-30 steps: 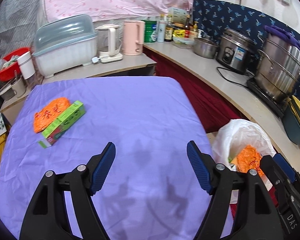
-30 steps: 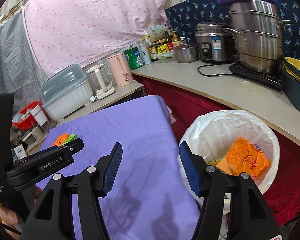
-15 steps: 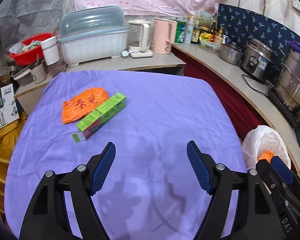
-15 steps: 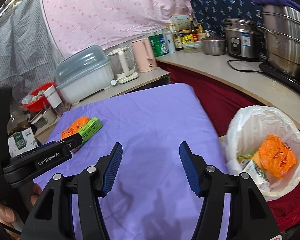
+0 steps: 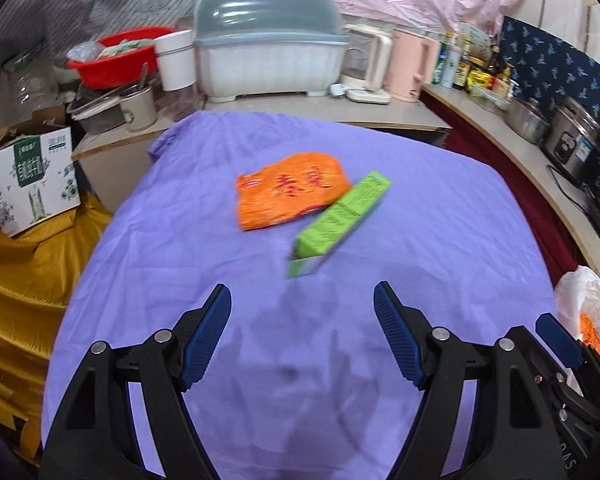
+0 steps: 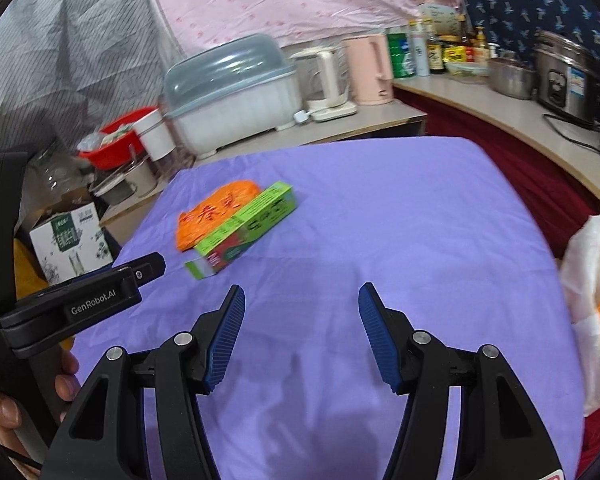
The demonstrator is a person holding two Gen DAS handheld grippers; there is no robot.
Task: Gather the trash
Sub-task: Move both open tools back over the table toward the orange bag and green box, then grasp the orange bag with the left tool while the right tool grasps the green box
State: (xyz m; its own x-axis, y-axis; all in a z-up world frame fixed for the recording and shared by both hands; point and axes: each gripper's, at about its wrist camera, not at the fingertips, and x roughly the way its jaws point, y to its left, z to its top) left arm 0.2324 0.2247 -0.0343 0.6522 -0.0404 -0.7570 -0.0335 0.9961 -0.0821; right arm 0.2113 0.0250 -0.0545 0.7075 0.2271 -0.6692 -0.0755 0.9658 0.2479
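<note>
On the purple tabletop (image 5: 440, 240) we found an orange wrapper (image 5: 292, 190) touching a green box (image 5: 342, 220), print blurred. Left tool (image 5: 302, 334) and right tool (image 6: 302, 336) both spread, empty; "GenRobot.AI" legible.

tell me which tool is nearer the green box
Left, though only slightly. The left tool is open with the green box just ahead between its fingers. The right tool is also open, sitting beside the left one with the box ahead and off to its left.
</note>
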